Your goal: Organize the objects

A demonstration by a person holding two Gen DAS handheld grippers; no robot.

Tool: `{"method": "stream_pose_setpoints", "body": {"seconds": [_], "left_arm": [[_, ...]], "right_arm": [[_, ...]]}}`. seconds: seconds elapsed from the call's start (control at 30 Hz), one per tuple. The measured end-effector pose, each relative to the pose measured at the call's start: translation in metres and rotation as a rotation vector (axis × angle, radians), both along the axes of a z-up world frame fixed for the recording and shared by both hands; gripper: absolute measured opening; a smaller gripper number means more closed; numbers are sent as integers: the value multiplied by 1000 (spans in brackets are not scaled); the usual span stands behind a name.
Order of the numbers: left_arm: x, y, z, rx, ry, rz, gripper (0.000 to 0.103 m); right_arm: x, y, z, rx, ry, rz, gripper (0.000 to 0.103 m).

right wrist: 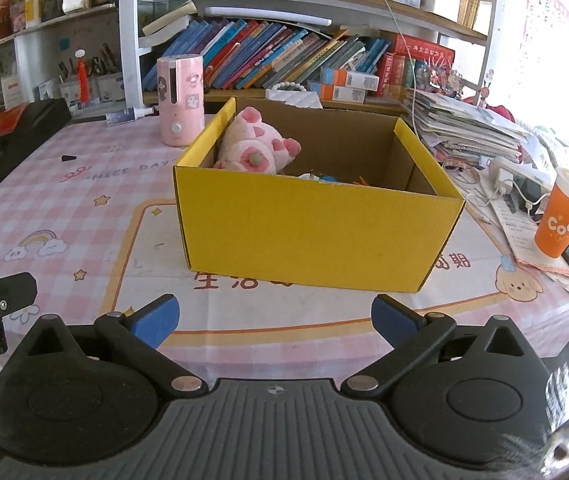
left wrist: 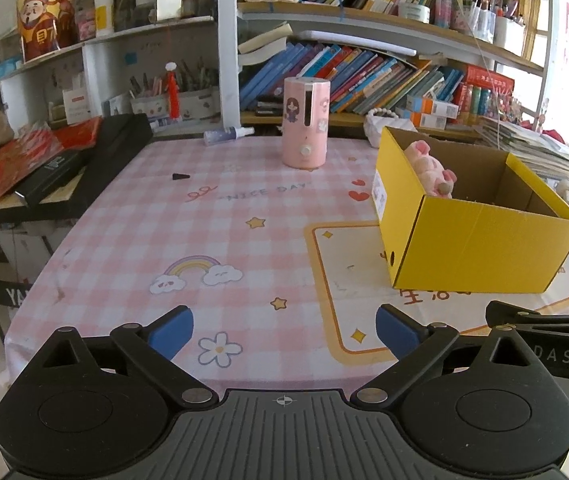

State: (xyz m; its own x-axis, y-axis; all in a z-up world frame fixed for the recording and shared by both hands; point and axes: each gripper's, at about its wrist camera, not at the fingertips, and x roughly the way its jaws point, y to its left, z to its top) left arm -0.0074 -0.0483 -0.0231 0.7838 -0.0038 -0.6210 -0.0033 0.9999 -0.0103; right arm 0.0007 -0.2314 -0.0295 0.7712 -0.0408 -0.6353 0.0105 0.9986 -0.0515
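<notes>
Sitting on the table, a yellow box [right wrist: 316, 236] with its top open holds a pink plush pig [right wrist: 254, 146] in its far left corner. A few small things lie low inside the box, too hidden to tell what they are. Under the box is a pink checked cloth [left wrist: 212, 232] with stars, a rainbow and the words "NICE DAY".

Both claws hang near the front edge of the table. The left gripper [left wrist: 284, 334] is spread wide with nothing between its blue pads, and so is the right gripper [right wrist: 274, 318], which faces the box.

A pink can [left wrist: 305, 122] stands behind the box, to its left, and a spray bottle [left wrist: 228, 135] lies on its side nearby. An orange cup [right wrist: 564, 216] stands to the right of the box on some papers. Shelves [right wrist: 284, 56] full of leaning books, pens and jars fill the wall behind. Bright light comes in from the right.
</notes>
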Motion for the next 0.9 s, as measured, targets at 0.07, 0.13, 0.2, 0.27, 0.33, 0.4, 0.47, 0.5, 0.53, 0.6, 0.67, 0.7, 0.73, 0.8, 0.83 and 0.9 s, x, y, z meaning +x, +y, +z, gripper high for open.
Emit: {"method": "stream_pose_setpoints", "body": {"seconds": [0.07,0.13,0.2,0.27,0.33,0.4,0.47,0.5,0.53,0.6,0.67,0.7,0.73,0.8,0.83,0.9], "left_arm": [[-1,1,0,0,1,3,99],[-2,2,0,1,1,6,99],[-3,2,0,3,2,9,99],[-3,3,0,6,4,13,99],[-4,2,0,11,5,15,99],[-5,2,0,16,3,16,99],[-6,1,0,20,1,18,99],[-6,1,0,23,0,20,99],[-6,1,0,26,-2,21,99],[-7,0,1,32,-5,27,99],[-7,-1,1,36,-9,29,99],[-8,-2,2,40,-11,29,99],[-8,-2,2,43,-12,30,99],[-7,-4,2,49,-12,30,99],[-7,-4,3,53,-13,35,99],[-7,-4,4,57,-16,45,99]], "right_arm": [[0,1,0,-2,2,1,103],[-1,2,0,-4,2,2,103],[-1,4,0,-5,3,5,103],[-1,5,0,-6,3,9,103],[-2,6,0,-9,4,15,103],[-2,8,0,-12,3,21,103],[-2,10,0,-16,2,25,103],[-2,11,1,-18,1,28,103],[-1,11,1,-20,0,30,103],[0,13,1,-23,-4,29,103],[1,14,2,-22,-8,27,103],[2,14,2,-21,-7,27,103],[2,15,3,-20,-7,29,103],[2,18,4,-22,-11,39,103],[3,20,5,-26,-13,44,103],[3,24,6,-43,-22,34,103]]}}
